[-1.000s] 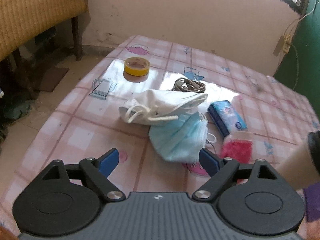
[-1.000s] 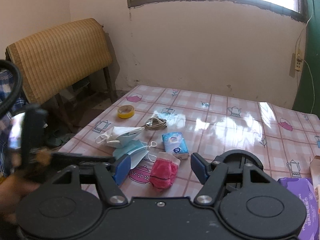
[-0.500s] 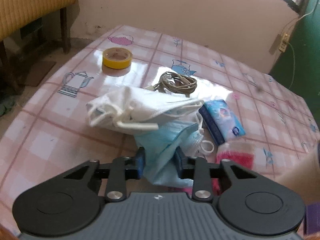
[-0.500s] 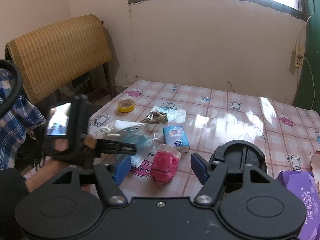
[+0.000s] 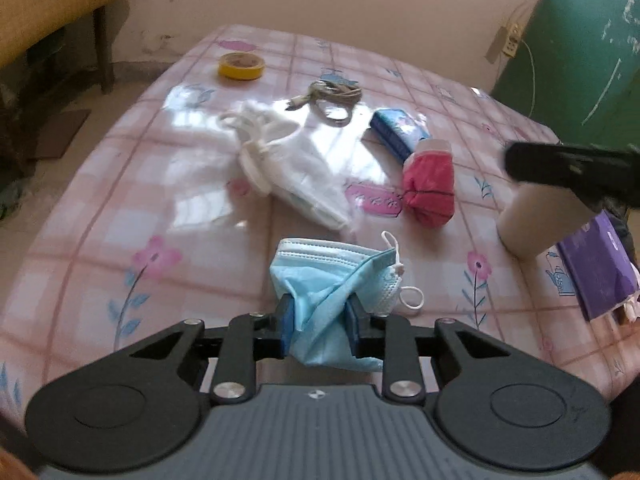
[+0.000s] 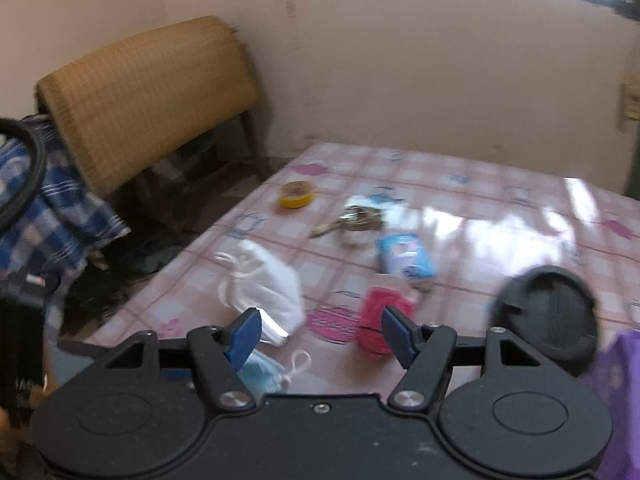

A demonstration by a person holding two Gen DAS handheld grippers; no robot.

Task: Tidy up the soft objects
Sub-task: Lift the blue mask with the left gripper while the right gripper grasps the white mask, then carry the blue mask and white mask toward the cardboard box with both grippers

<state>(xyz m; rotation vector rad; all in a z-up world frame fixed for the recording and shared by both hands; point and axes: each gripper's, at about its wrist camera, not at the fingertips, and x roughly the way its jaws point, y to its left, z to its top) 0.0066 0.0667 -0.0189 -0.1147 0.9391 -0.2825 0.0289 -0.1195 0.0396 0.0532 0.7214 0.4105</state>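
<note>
The purple packet [image 5: 600, 264] is cut off by the frame's right edge (its print too small to read), and motion blur smears the coiled cable [image 6: 360, 218] in the right wrist view.

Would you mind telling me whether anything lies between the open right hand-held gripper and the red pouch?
Nothing visible does. The right hand-held gripper is open, and only bare tablecloth shows between its fingers and the red pouch just ahead.
</note>
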